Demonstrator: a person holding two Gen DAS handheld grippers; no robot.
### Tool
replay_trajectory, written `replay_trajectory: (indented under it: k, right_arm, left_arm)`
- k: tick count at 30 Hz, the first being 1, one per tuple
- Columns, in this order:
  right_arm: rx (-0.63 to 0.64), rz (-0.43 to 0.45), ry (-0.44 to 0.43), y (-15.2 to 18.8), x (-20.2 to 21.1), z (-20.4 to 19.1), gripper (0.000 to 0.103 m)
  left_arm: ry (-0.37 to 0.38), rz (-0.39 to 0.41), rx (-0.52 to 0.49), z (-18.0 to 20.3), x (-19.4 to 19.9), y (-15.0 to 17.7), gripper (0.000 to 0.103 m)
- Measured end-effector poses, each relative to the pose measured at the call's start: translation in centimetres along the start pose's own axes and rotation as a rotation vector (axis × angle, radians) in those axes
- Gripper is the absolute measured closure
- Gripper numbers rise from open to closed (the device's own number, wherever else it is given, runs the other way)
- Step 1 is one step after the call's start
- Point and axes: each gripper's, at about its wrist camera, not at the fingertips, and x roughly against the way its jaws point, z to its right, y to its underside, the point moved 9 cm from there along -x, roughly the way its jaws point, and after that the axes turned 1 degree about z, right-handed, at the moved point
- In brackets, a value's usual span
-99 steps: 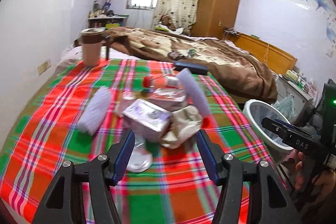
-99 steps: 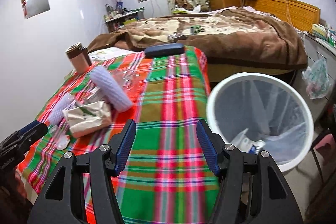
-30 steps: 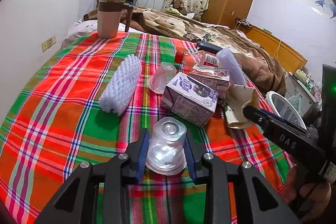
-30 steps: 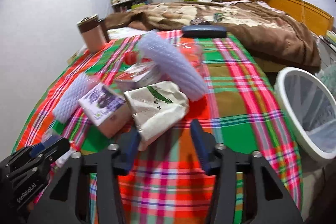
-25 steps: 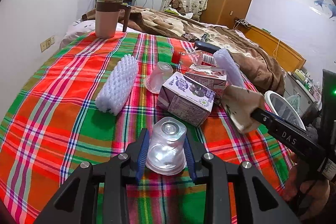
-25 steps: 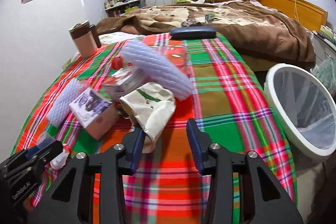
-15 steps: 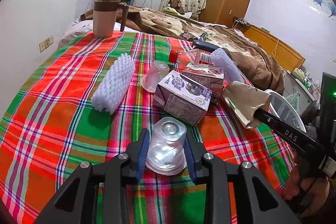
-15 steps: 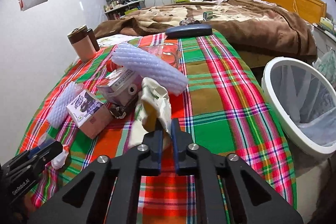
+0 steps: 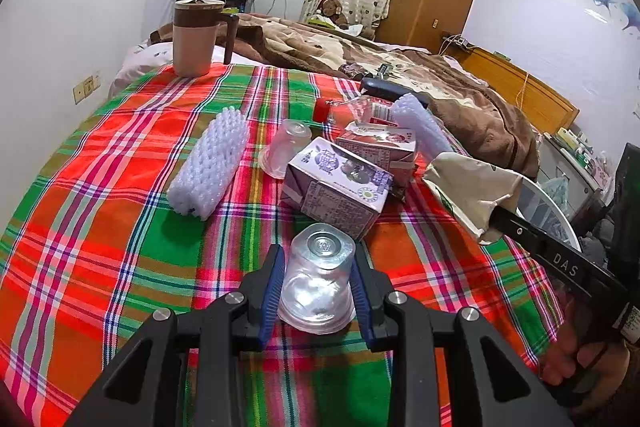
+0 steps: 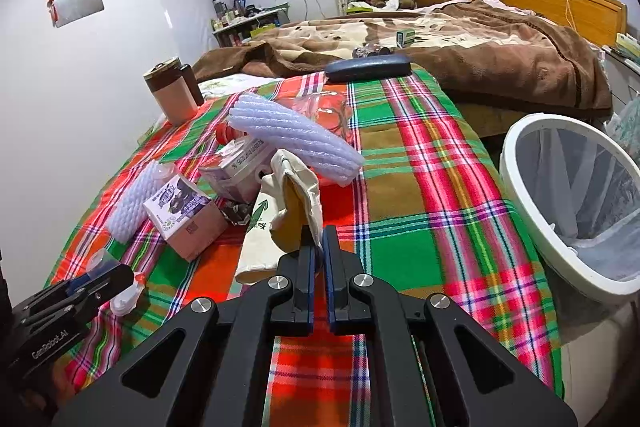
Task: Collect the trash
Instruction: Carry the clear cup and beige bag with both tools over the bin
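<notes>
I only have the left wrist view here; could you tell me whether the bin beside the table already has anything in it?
Observer: Yes, the right wrist view shows the white bin with a clear liner and a few pale scraps at its bottom.
Operator: Thank you. Is the right gripper fully shut on the paper bag?
Observer: Its jaws are nearly together, the right gripper pinching a fold of the paper bag.
Operator: And does the bag touch the cloth?
Observer: Its lower end appears to rest on the tablecloth.
</notes>
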Motion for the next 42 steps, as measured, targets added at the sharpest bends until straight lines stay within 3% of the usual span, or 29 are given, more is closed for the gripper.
replay_trajectory:
  k: [26,42]
  right_arm:
    - [-0.062,0.113,0.035,-2.5,5.1,5.0,0.099]
    - [-0.112,0.168,0.189,-3.5,8.3,13.3,0.099]
  left_arm:
    - [0.096,0.059,-0.153,10.2,2.0,-2.3,0.07]
    - [0.282,0.038,-0.297,22.4,-0.7,-3.1,0.07]
